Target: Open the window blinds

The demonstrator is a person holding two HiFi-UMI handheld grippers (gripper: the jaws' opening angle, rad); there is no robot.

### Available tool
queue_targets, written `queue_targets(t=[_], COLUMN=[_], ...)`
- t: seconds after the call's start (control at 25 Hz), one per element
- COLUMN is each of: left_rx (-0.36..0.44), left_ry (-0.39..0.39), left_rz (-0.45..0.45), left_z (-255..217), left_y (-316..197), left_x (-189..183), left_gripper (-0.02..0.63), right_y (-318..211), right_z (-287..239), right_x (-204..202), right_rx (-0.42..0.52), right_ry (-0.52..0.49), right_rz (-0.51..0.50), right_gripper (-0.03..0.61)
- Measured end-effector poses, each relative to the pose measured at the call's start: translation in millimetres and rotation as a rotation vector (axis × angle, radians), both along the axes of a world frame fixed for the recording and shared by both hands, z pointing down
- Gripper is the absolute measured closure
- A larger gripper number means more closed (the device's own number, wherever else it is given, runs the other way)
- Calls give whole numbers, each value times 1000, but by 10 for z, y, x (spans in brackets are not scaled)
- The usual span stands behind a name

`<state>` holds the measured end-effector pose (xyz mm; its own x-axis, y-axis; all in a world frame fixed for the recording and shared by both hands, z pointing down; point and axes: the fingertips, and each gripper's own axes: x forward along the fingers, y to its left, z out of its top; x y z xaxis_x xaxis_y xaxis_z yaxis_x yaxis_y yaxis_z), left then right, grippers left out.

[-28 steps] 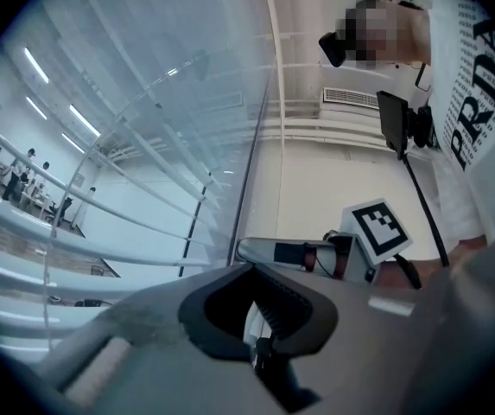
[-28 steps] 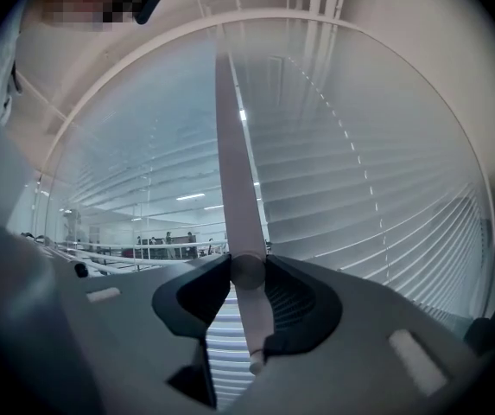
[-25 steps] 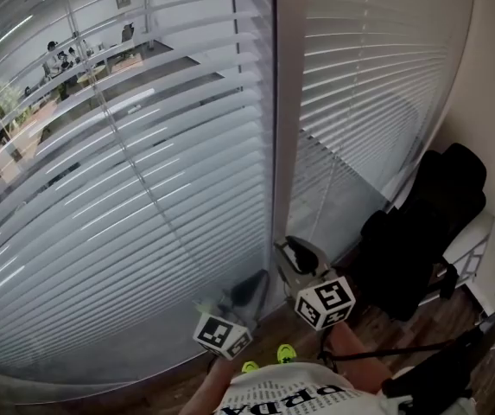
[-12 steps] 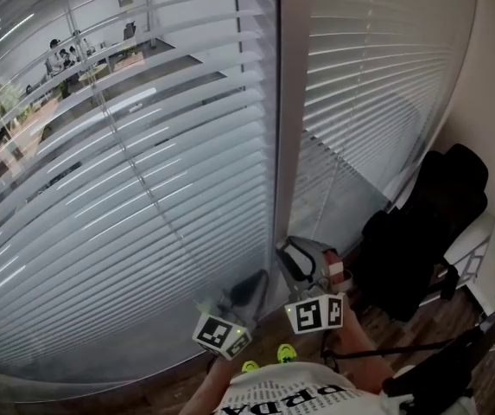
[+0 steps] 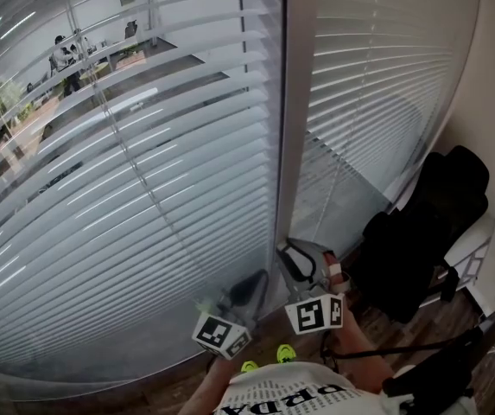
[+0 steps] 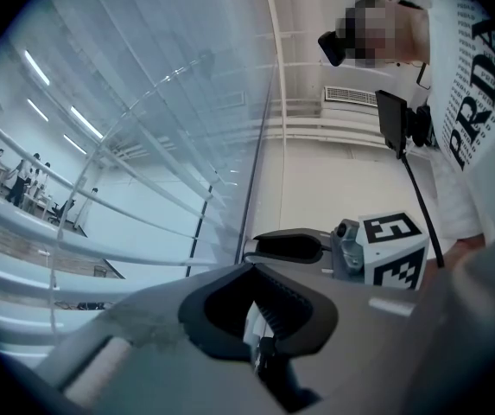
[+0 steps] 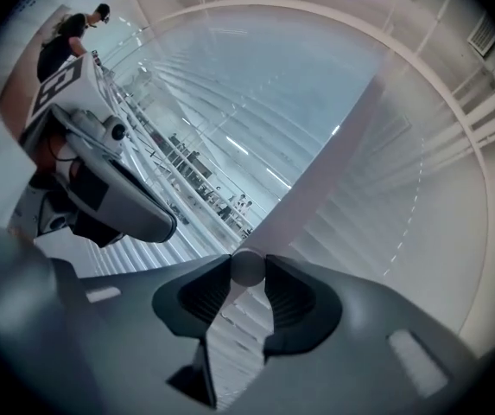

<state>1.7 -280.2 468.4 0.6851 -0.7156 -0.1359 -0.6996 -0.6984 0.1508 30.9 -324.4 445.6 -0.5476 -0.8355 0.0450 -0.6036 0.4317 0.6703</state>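
Plainly, with the right gripper point(image 7: 247, 275) closing its jaws on the wand point(image 7: 247, 266) and the left gripper point(image 6: 251, 271) pressed shut, a loose pinch could slip mid-twist, leaving the blinds point(image 5: 143, 197) unturned.

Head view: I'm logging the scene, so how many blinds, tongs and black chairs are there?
Blinds: 2
Tongs: 2, left tongs and right tongs, whose jaws are closing with the tilt wand between them
Black chairs: 1
Total: 5
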Motion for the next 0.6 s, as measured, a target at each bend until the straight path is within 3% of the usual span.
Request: queue_targets(t=[0.6], left_rx=[-4], left_ry=[5], left_rz=[8], left_z=[-21], left_y=[-6], left_x=[25], left_gripper=[620], right_y=[-3], right_z=[-73], right_x=[45], right_rx=[-149], right_ry=[-249], right_rz=[-14], right_gripper=[445])
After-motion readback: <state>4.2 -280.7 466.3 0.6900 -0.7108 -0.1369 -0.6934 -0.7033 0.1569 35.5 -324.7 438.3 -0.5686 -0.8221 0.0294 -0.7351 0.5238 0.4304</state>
